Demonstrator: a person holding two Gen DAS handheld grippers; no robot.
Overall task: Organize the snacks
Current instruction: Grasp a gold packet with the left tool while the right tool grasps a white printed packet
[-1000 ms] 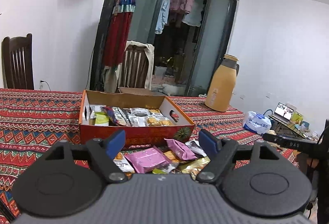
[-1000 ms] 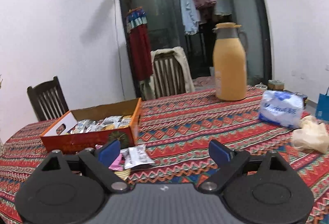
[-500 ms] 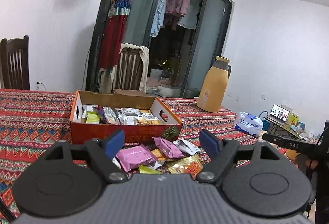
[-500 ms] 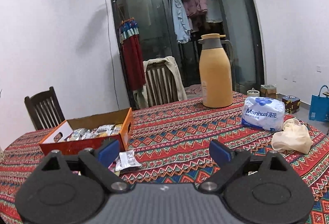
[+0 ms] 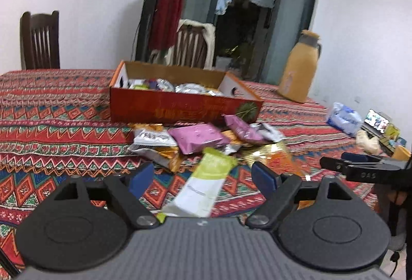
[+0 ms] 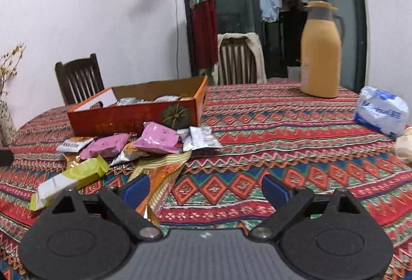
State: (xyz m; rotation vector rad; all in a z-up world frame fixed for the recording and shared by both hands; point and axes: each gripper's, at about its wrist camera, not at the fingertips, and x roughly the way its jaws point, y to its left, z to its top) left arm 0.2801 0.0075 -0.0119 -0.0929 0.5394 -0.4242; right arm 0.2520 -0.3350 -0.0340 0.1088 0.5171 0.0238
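Observation:
An orange cardboard box (image 5: 180, 106) holding several wrapped snacks stands on the patterned tablecloth. In front of it lies a loose pile: pink packets (image 5: 198, 137), silver ones (image 6: 200, 139) and a gold-orange bag (image 6: 164, 177). My left gripper (image 5: 203, 177) is open low over the cloth. A green-and-white packet (image 5: 200, 192) lies between its fingers, and the pads do not touch it. My right gripper (image 6: 206, 190) is open too, to the right of the pile, with only cloth between its fingers. Its left finger is over the gold-orange bag's edge.
A yellow thermos (image 6: 320, 53) stands at the back right, and a blue-white tissue pack (image 6: 381, 112) lies near the right edge. Wooden chairs (image 5: 40, 40) stand behind the table. A vase (image 6: 6, 123) is at the far left. A laptop (image 5: 377, 123) sits beyond the table.
Both grippers have come down towards the table and the snack pile looks nearer. The green-and-white packet now lies between the left fingers. Both stay open.

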